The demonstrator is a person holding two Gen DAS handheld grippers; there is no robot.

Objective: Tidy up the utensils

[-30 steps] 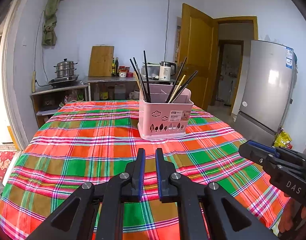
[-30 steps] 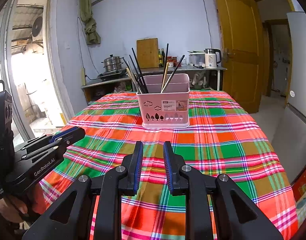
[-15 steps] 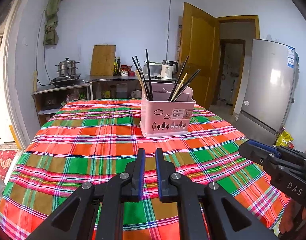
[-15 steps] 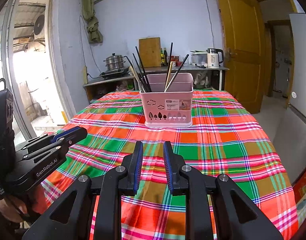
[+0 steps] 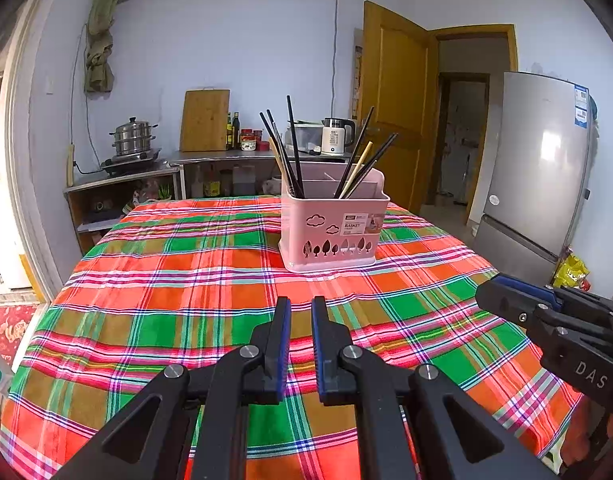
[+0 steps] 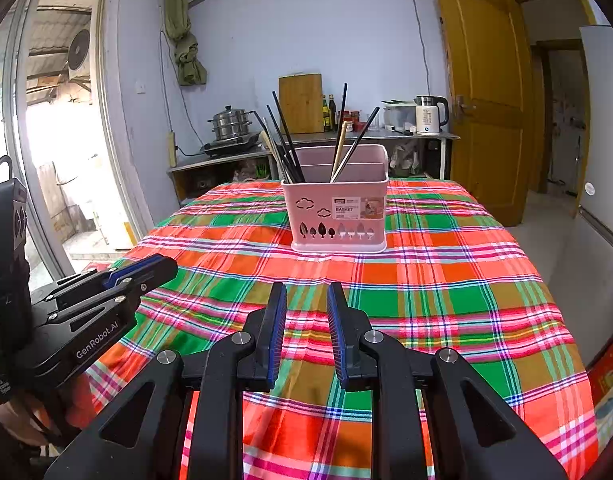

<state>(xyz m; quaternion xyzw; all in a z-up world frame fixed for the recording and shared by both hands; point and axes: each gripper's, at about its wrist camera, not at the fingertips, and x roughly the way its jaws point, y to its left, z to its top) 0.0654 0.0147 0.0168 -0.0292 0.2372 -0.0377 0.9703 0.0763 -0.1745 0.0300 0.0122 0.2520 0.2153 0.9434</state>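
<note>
Plaid tablecloth [image 5: 186, 280], kitchen room

Basket [image 6: 339, 211] on the surface [image 6: 446, 280], chopsticks [image 6: 287, 140] standing in it. Behind basket: counter [image 6: 346, 136] with kettle [image 6: 428, 119], cutting board [image 6: 301, 103]. Right of basket: door [image 6: 482, 92], fridge [image 5: 542, 160].

**Open cloth up to the basket**

The red-and-green plaid tablecloth [image 5: 194, 280] lay bare on every side of the pink plastic utensil basket [image 6: 338, 216], the one obstacle. Dark and pale chopsticks [image 6: 286, 140] fanned above its rim, crowding the left compartment; the rear compartment stayed open.
</note>
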